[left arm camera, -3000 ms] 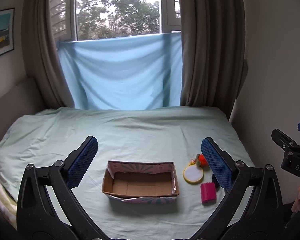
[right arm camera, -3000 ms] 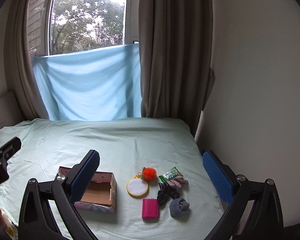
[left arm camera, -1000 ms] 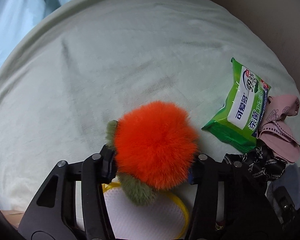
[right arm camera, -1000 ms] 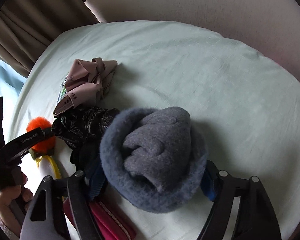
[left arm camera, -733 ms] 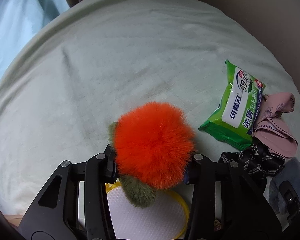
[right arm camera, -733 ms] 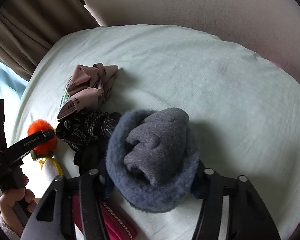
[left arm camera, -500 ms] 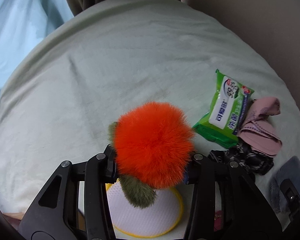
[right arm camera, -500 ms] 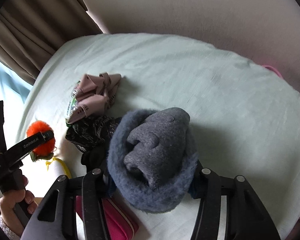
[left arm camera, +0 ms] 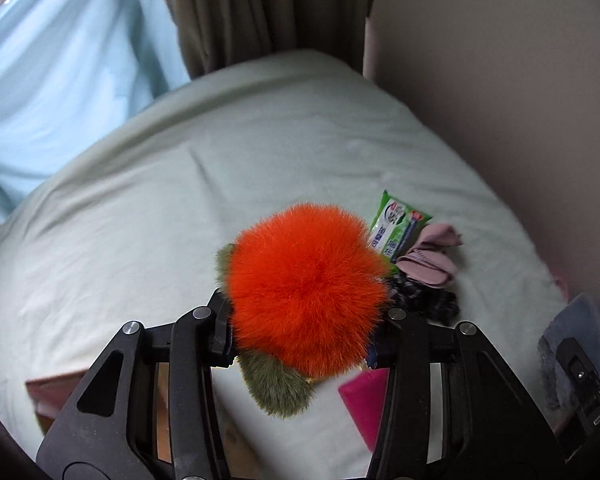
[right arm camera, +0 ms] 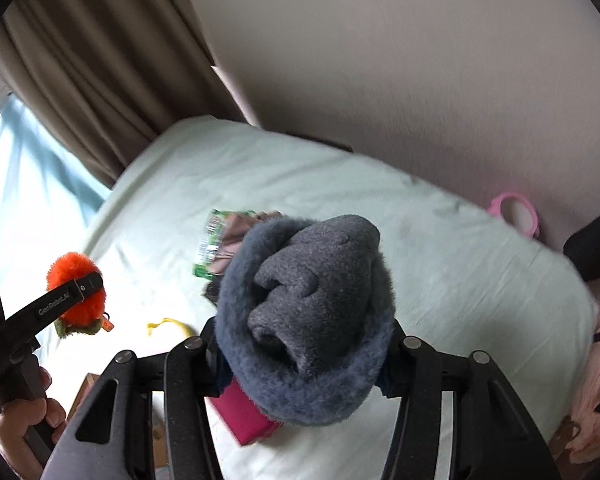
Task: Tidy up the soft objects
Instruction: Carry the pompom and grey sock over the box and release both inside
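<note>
Fur, fleece and matt plastic over a cotton-looking bed

The orange pompom is showing long, fluffy fur with an olive furry tuft beneath, and the grey sock roll is looking like thick, matt fleece with a nappy outer cuff. The left claw and right claw are presenting matt black plastic arms with shiny metal rivets. The bed sheet is lying as smooth, matt, pale green cloth. The wipes packet is gleaming like glossy plastic film, while the magenta pouch is appearing as smooth fabric.
</note>
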`<move>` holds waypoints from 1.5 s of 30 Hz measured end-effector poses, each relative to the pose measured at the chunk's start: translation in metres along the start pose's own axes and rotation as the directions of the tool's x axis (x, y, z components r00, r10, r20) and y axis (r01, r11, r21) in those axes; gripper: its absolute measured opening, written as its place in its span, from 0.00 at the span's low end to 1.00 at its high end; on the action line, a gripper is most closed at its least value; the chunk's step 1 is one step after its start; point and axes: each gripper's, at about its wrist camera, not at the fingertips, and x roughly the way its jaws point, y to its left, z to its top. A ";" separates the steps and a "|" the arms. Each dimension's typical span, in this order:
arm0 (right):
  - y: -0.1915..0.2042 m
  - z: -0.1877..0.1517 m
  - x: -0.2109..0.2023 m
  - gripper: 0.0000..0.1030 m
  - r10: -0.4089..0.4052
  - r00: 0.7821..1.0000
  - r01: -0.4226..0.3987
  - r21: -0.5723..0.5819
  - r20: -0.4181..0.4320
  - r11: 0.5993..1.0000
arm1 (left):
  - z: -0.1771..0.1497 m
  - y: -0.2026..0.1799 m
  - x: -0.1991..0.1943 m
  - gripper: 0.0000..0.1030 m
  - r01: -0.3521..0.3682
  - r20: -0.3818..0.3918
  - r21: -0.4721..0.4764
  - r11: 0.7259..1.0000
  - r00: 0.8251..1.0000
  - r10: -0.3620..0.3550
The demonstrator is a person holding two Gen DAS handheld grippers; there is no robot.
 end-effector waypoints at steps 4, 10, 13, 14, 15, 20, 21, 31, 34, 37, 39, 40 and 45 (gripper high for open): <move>0.017 0.014 -0.041 0.48 0.046 0.999 -0.044 -0.071 0.018 0.996 | 0.000 0.013 -0.056 0.39 -0.024 0.034 -0.050 0.998 0.999 0.025; 0.058 0.029 -0.091 0.48 0.127 0.992 -0.122 -0.254 0.004 0.960 | -0.012 0.057 -0.142 0.39 -0.077 0.065 -0.182 0.980 0.994 0.090; 0.084 0.028 -0.111 0.48 0.179 0.984 -0.173 -0.354 -0.016 0.919 | -0.029 0.080 -0.172 0.39 -0.123 0.070 -0.245 0.962 0.987 0.144; 0.093 0.027 -0.116 0.48 0.201 0.979 -0.195 -0.387 -0.027 0.901 | -0.034 0.088 -0.181 0.39 -0.140 0.065 -0.267 0.953 0.985 0.163; 0.100 0.026 -0.120 0.48 0.216 0.976 -0.211 -0.413 -0.035 0.886 | -0.041 0.097 -0.191 0.39 -0.154 0.060 -0.298 0.942 0.982 0.179; 0.152 0.008 -0.137 0.48 0.297 0.949 -0.304 -0.552 -0.105 0.776 | -0.079 0.143 -0.232 0.39 -0.225 0.035 -0.427 0.876 0.964 0.265; 0.162 0.004 -0.138 0.48 0.310 0.942 -0.324 -0.571 -0.125 0.754 | -0.087 0.152 -0.238 0.39 -0.241 0.025 -0.445 0.862 0.959 0.282; 0.256 -0.063 -0.110 0.48 0.320 0.904 -0.424 -0.701 -0.285 0.573 | -0.176 0.239 -0.248 0.39 -0.344 -0.099 -0.535 0.771 0.932 0.347; 0.279 -0.092 -0.096 0.48 0.287 0.890 -0.455 -0.706 -0.354 0.542 | -0.191 0.259 -0.231 0.39 -0.348 -0.133 -0.540 0.766 0.935 0.330; 0.299 -0.116 -0.074 0.48 0.238 0.879 -0.474 -0.709 -0.413 0.521 | -0.198 0.276 -0.207 0.39 -0.338 -0.160 -0.541 0.770 0.940 0.301; 0.312 -0.129 -0.057 0.48 0.199 0.869 -0.486 -0.705 -0.453 0.516 | -0.202 0.285 -0.192 0.39 -0.333 -0.176 -0.537 0.775 0.943 0.283; 0.315 -0.137 -0.054 0.48 0.185 0.864 -0.490 -0.703 -0.467 0.515 | -0.203 0.288 -0.184 0.39 -0.329 -0.183 -0.536 0.777 0.944 0.274; 0.340 -0.162 -0.015 0.48 0.095 0.828 -0.509 -0.670 -0.552 0.540 | -0.208 0.310 -0.141 0.39 -0.282 -0.216 -0.545 0.789 0.957 0.193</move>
